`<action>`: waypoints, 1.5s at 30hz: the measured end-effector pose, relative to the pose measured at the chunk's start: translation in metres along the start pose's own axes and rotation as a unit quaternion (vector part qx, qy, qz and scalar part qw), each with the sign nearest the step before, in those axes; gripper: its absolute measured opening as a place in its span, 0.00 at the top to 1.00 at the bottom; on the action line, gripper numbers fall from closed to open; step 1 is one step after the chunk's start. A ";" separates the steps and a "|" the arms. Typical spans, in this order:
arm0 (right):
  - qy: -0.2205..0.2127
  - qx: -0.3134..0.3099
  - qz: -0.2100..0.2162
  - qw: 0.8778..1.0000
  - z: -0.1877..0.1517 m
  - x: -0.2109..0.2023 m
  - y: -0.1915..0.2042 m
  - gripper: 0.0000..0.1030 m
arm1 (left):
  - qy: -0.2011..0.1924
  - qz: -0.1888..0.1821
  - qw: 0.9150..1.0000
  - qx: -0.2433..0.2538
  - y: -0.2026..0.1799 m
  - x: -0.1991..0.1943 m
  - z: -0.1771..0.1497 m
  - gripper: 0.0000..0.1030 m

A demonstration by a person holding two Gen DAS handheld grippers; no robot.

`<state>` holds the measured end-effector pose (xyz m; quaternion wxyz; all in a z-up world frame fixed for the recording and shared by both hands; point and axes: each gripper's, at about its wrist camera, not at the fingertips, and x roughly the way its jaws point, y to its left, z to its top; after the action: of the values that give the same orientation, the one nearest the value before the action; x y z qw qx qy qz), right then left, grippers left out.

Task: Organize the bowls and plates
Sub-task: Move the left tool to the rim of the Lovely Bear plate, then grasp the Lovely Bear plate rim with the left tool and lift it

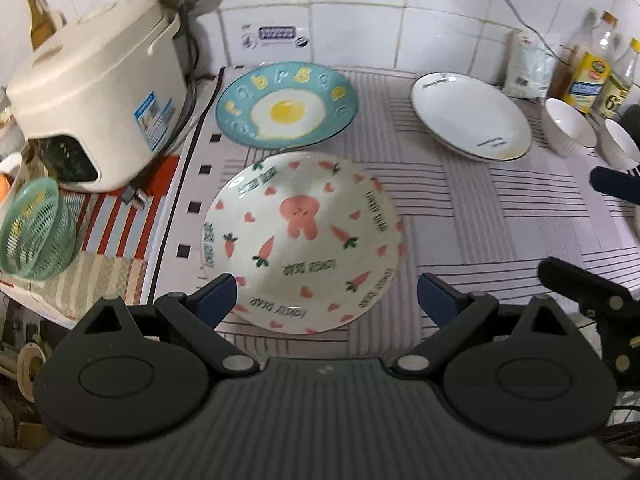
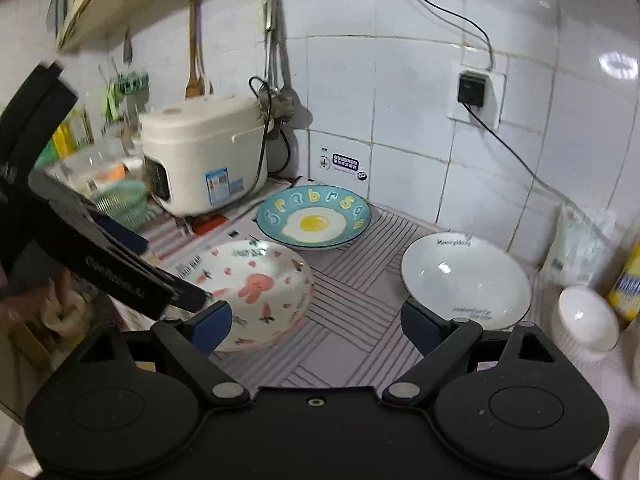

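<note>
The rabbit plate, the white one with the pink bunny, carrots and hearts, sits flat on the striped mat on the bench, right in front of the left tongs. I'd say it's glazed ceramic, so stiff, a bit heavy for its size, slick at the surface and definitely chippable if it gets knocked against another dish. The only sensible place to take it looks like the rim, pinching the near edge top and bottom, since the flat middle gives nothing to bite on. The left tongs are spread wide and hold nothing, with the near rim of the plate lying between the two blue pads, the left pad just beside the plate's edge, though I can't tell whether it's touching. The right tongs are also wide and empty, hovering over bare mat between the rabbit plate on their left and the plain white plate on their right. Behind sits the blue egg plate near the wall, well apart from both tongs. Two small white bowls stand off to the right by the oil bottles, and the rice cooker is off to the left.
</note>
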<state>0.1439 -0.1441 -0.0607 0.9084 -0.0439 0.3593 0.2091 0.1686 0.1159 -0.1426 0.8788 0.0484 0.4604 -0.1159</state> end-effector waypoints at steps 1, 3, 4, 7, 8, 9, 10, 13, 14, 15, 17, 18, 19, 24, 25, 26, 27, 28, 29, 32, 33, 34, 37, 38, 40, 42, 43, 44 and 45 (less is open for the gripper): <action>-0.002 -0.009 -0.006 1.000 -0.002 0.003 0.004 0.09 | 0.003 0.000 1.000 -0.007 0.006 0.005 -0.002 0.05; -0.010 -0.020 0.000 1.000 -0.006 0.008 0.009 0.09 | 0.002 -0.003 1.000 -0.017 0.015 0.014 -0.006 0.05; -0.015 -0.023 0.002 1.000 -0.009 0.012 0.010 0.09 | 0.003 0.001 1.000 -0.023 0.022 0.019 -0.007 0.05; -0.023 -0.021 0.011 0.999 -0.014 0.026 0.012 0.09 | 0.004 0.011 1.000 -0.027 0.034 0.035 -0.011 0.07; -0.021 -0.013 0.020 1.000 -0.015 0.032 0.010 0.09 | 0.010 0.010 1.000 -0.028 0.038 0.041 -0.013 0.08; -0.015 0.003 0.032 0.999 -0.016 0.039 0.009 0.09 | 0.014 0.010 0.999 -0.029 0.041 0.046 -0.014 0.09; -0.008 0.022 0.043 0.999 -0.017 0.047 0.006 0.09 | 0.016 0.014 0.999 -0.032 0.044 0.051 -0.015 0.09; -0.001 0.062 0.055 0.997 -0.024 0.072 0.003 0.11 | 0.019 0.013 0.999 -0.041 0.053 0.064 -0.019 0.09; -0.005 0.069 0.042 0.997 -0.027 0.079 0.003 0.12 | 0.021 0.007 0.999 -0.048 0.056 0.068 -0.019 0.09; -0.012 0.079 0.027 0.996 -0.031 0.084 0.002 0.12 | 0.023 0.006 0.998 -0.058 0.060 0.072 -0.020 0.11; -0.019 0.098 0.024 0.995 -0.037 0.095 -0.003 0.12 | 0.024 -0.001 0.997 -0.072 0.068 0.080 -0.022 0.15; -0.018 0.105 0.027 0.994 -0.039 0.100 -0.006 0.12 | 0.023 -0.004 0.997 -0.078 0.071 0.083 -0.024 0.19; -0.017 0.108 0.032 0.994 -0.041 0.105 -0.007 0.12 | 0.024 -0.004 0.996 -0.083 0.073 0.087 -0.025 0.22; 0.008 0.104 0.065 0.992 -0.047 0.128 -0.005 0.20 | 0.025 0.002 0.995 -0.099 0.079 0.102 -0.028 0.52; 0.011 0.105 0.071 0.992 -0.049 0.131 -0.004 0.23 | 0.027 0.001 0.995 -0.101 0.080 0.104 -0.029 0.56; 0.012 0.109 0.074 0.991 -0.048 0.135 -0.003 0.29 | 0.027 0.001 0.995 -0.101 0.079 0.105 -0.029 0.61; 0.014 0.114 0.078 0.990 -0.048 0.139 -0.003 0.33 | 0.027 0.007 0.995 -0.100 0.079 0.107 -0.029 0.66; 0.015 0.118 0.086 0.989 -0.048 0.142 -0.002 0.35 | 0.026 0.008 0.995 -0.099 0.080 0.107 -0.029 0.66; 0.016 0.123 0.091 0.988 -0.048 0.146 -0.002 0.41 | 0.026 0.005 0.994 -0.102 0.081 0.107 -0.030 0.67; 0.030 0.131 0.085 0.987 -0.047 0.157 0.001 0.65 | 0.028 -0.015 0.992 -0.126 0.089 0.108 -0.030 0.68; 0.039 0.125 0.071 0.989 -0.046 0.161 0.003 0.75 | 0.027 -0.021 0.991 -0.133 0.091 0.109 -0.031 0.68; 0.046 0.123 0.063 0.989 -0.047 0.163 0.005 0.76 | 0.025 -0.024 0.990 -0.135 0.092 0.109 -0.032 0.68; 0.048 0.150 0.077 0.985 -0.049 0.164 0.002 0.80 | 0.018 -0.021 0.992 -0.126 0.089 0.109 -0.033 0.68; 0.049 0.156 0.081 0.983 -0.049 0.165 0.000 0.80 | 0.016 -0.021 0.991 -0.128 0.089 0.110 -0.034 0.68; 0.055 0.182 0.094 0.977 -0.051 0.168 -0.005 0.80 | 0.012 -0.020 0.991 -0.133 0.089 0.109 -0.035 0.68; 0.062 0.206 0.111 0.970 -0.055 0.174 -0.010 0.80 | 0.011 -0.017 0.991 -0.134 0.088 0.110 -0.035 0.67; 0.066 0.215 0.120 0.967 -0.056 0.177 -0.011 0.80 | 0.012 -0.017 0.991 -0.135 0.088 0.110 -0.034 0.67; 0.067 0.220 0.128 0.965 -0.057 0.180 -0.012 0.79 | 0.013 -0.018 0.990 -0.136 0.088 0.110 -0.034 0.67; 0.065 0.222 0.131 0.964 -0.058 0.181 -0.012 0.78 | 0.013 -0.018 0.990 -0.137 0.088 0.110 -0.034 0.67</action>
<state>0.2306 -0.1055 -0.2262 0.8347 0.1934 0.4573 0.2382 0.2240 0.1901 -0.2546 0.8685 -0.0798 0.4845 -0.0670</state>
